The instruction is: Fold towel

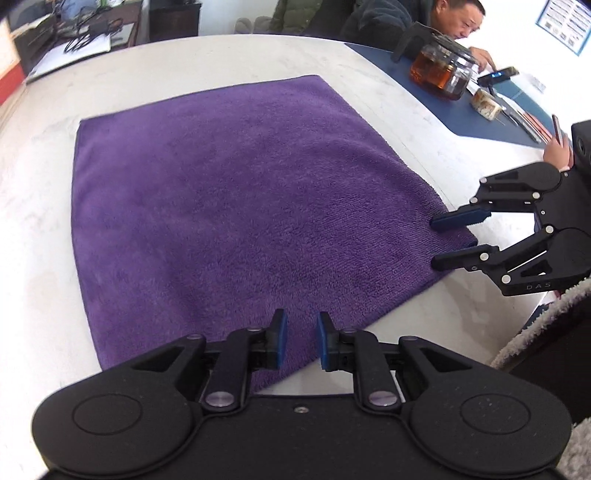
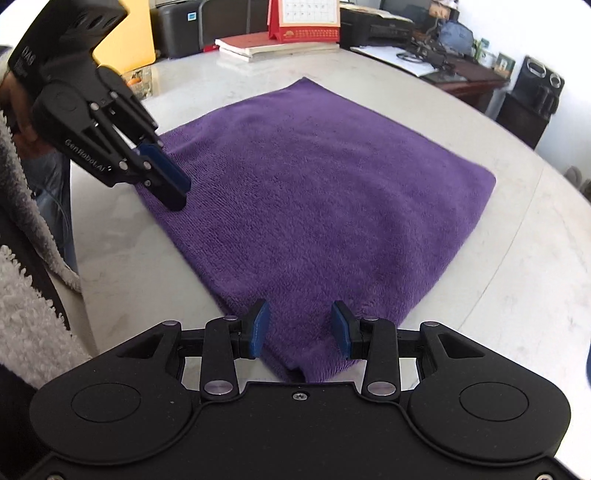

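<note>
One purple towel point(image 1: 236, 206) lies flat on the pale worktop point(image 1: 369, 74), and I place everything else from it.

I hold two grippers. My left gripper point(image 1: 301, 338) hangs over the towel's near edge, its two blue pads point(image 1: 282, 339) a narrow gap apart with only towel pile showing below them, pinching nothing. My right gripper point(image 2: 300, 328) hangs over the towel's near corner; its two pads point(image 2: 258, 328) stand wider apart, one on either side of that corner, and they do not press the cloth. In the left view its two fingers point(image 1: 461, 216) reach in from the towel's right side, one above the edge and one just past the corner.

Beyond the towel's far right corner sits one blue mat point(image 1: 443, 110) carrying one glass teapot point(image 1: 441, 70) of amber tea. One person point(image 1: 406, 22) sits behind it. Past the towel's far edge in the right view stands one red desk calendar point(image 2: 303, 18) on a stack of books point(image 2: 273, 46).
</note>
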Action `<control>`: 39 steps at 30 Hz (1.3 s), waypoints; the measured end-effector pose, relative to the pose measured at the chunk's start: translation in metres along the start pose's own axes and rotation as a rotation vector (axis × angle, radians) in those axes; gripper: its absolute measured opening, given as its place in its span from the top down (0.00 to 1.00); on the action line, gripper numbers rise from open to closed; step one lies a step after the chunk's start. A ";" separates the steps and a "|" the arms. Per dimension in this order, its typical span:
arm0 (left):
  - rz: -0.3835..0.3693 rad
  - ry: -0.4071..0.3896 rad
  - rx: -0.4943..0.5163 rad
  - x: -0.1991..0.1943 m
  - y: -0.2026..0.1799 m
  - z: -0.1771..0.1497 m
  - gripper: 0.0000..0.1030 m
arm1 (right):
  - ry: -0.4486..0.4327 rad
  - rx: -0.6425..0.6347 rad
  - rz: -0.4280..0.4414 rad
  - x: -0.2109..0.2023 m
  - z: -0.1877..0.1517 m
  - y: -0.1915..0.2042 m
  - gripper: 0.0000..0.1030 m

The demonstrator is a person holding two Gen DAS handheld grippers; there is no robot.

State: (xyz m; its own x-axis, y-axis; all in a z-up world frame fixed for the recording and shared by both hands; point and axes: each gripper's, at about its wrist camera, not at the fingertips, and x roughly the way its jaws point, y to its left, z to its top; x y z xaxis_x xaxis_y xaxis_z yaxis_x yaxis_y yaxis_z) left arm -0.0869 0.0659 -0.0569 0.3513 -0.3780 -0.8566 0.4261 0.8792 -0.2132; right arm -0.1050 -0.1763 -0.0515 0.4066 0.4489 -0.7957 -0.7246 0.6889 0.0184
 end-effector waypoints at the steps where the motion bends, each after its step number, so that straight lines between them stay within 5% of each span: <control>1: -0.004 0.002 -0.016 -0.001 0.001 -0.003 0.85 | 0.003 0.017 0.008 -0.002 -0.002 -0.002 0.65; 11: 0.048 0.017 -0.072 -0.028 -0.005 -0.027 0.85 | 0.051 0.128 0.077 -0.017 -0.011 -0.015 0.64; 24: 0.206 -0.063 -0.364 -0.063 0.041 -0.040 0.77 | 0.062 0.372 0.053 -0.031 -0.009 -0.038 0.46; 39: 0.212 -0.015 -0.455 -0.054 0.061 -0.036 0.74 | 0.089 0.556 0.036 -0.021 -0.015 -0.053 0.37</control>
State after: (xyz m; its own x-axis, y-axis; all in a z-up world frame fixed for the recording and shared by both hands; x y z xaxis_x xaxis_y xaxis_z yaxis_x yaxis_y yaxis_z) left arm -0.1097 0.1501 -0.0409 0.4043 -0.1784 -0.8970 -0.0615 0.9733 -0.2213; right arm -0.0833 -0.2308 -0.0441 0.3212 0.4451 -0.8359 -0.3253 0.8808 0.3440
